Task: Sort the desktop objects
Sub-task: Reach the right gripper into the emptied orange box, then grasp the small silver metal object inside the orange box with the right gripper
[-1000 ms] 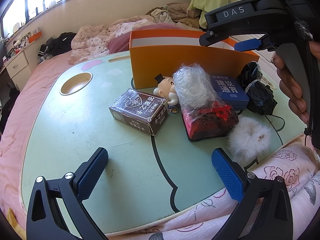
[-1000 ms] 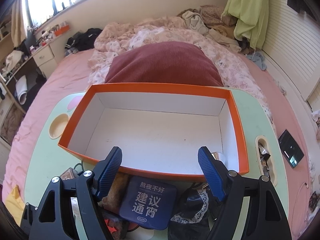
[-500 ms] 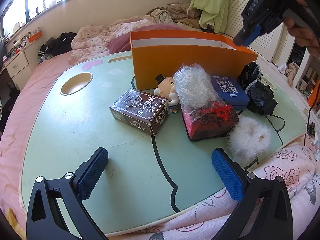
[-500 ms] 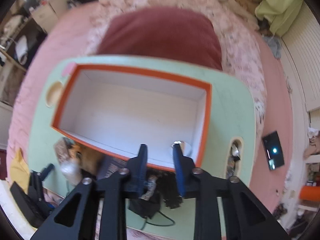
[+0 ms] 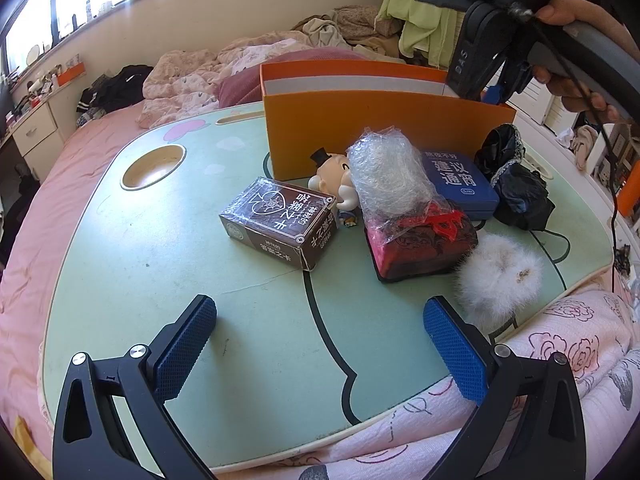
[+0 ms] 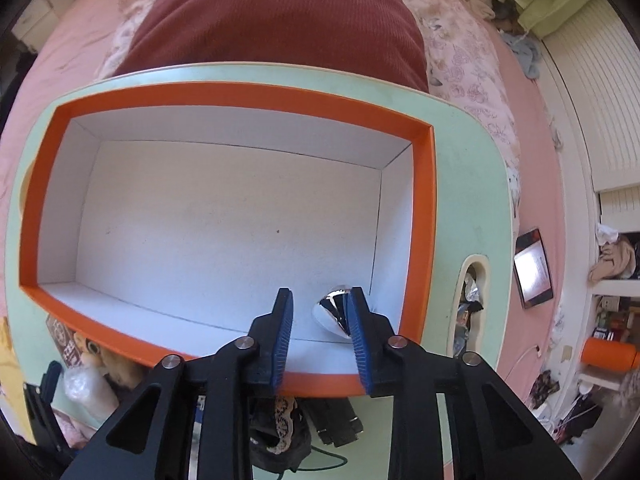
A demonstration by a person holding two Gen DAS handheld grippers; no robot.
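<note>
While right gripper (image 6: 318, 334) is hovering over box (image 6: 228, 98), jaws just reopening, gripping nothing | silver piece (image 6: 330, 314) lying at 1 o'clock inside near-right corner | left gripper (image 5: 320, 344) idling open, clutter at 12 o'clock.

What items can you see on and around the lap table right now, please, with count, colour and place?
Storage box: one, orange outside, white inside, back of table.
Shiny object: one, silver, inside box corner.
Card box: one, brown, table centre.
Figurine: one, against the orange box's front wall.
Plastic-wrapped bundle: one, clear over red.
Blue case: one, front of box.
Black fabric: one, right.
Fluffy pompom: one, white, front right.
Left gripper: open, empty.
Right gripper: above box, jaws just opened.
</note>
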